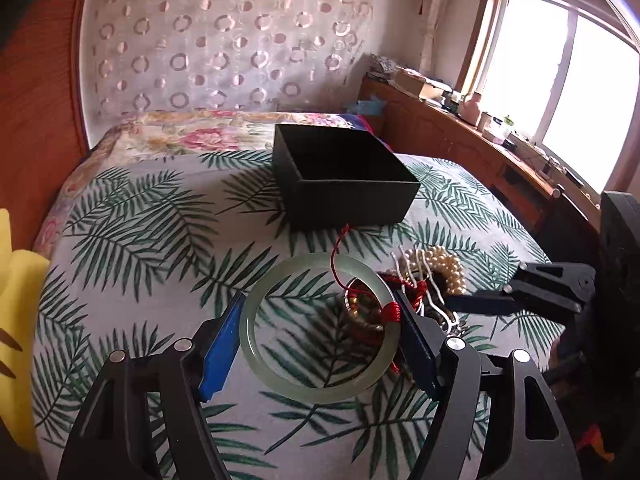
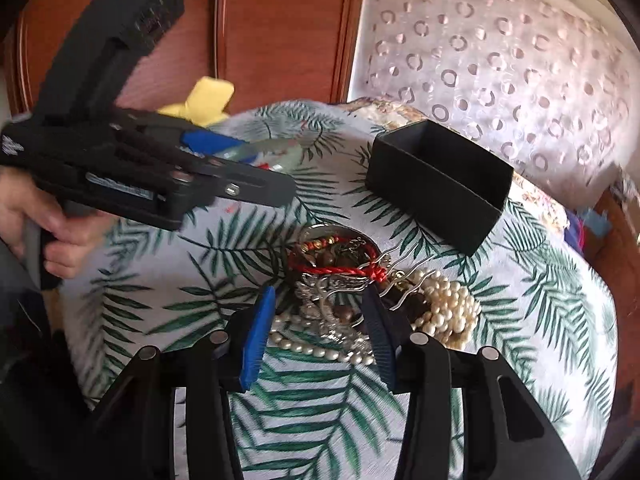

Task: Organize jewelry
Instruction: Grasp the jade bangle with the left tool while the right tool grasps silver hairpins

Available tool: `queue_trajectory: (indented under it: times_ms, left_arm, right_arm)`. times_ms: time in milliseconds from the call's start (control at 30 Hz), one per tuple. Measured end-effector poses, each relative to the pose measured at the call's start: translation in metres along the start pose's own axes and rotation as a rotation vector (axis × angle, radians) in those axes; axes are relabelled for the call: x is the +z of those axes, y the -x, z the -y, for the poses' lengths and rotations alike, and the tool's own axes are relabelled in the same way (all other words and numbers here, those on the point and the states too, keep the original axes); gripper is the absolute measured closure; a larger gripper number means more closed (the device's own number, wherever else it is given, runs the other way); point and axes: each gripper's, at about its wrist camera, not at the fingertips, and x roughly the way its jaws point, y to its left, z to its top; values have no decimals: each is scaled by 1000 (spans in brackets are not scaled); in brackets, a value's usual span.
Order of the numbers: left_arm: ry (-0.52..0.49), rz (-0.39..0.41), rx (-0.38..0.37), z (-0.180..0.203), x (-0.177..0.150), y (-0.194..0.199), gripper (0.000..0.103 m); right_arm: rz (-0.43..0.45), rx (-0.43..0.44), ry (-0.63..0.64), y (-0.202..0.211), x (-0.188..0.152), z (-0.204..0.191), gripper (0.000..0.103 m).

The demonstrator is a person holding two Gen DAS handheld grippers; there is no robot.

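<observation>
The left tool (image 1: 320, 336) grips a pale green bangle (image 1: 320, 328) by its outer rim, a red cord (image 1: 340, 248) trailing from it, held above the bed (image 1: 140, 220). The right tool (image 2: 320, 332) hangs open over the jewelry heap (image 2: 360, 280), pearls (image 2: 448, 312) among it. A black box (image 1: 344, 172) sits just beyond.

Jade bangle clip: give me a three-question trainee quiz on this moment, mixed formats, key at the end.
1. True or false: the left tongs grip the jade bangle across its outer edge.
2. Multiple choice: the black box is (A) open and sitting on the bed, (B) closed with a lid, (C) held in the right tongs.
3. Fill in: the right tongs are open above the jewelry pile, with the pearl ___ to its right.

Key: 1 true; 2 A; 3 beads.
</observation>
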Motion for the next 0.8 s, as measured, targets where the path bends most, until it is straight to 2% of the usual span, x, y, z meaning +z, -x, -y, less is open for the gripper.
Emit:
queue_trajectory:
  times_ms: [167,300,367,400,467,800]
  left_arm:
    - [17,7,0,-6,-4,2,34]
    - [17,14,6,-9,-9,6,34]
    - [14,18,7,-7,-9,8,34]
    - [14,19,6,-7,-8,9,34]
    - [8,21,5,-5,-8,10,34]
    - [-5,33,4,4,-5,14,34]
  right_arm:
    - [-59,-43,90,-9,-1,-4,60]
    - [-68,-65,118,-8,-5,-2,65]
    - [-59,-71,126,-2,-6,-2,71]
    - [-54,-71,132,1,-7,-2,83]
    - [-44,-59,133,10,-5,0,87]
    - [32,25,47,53,14,25,92]
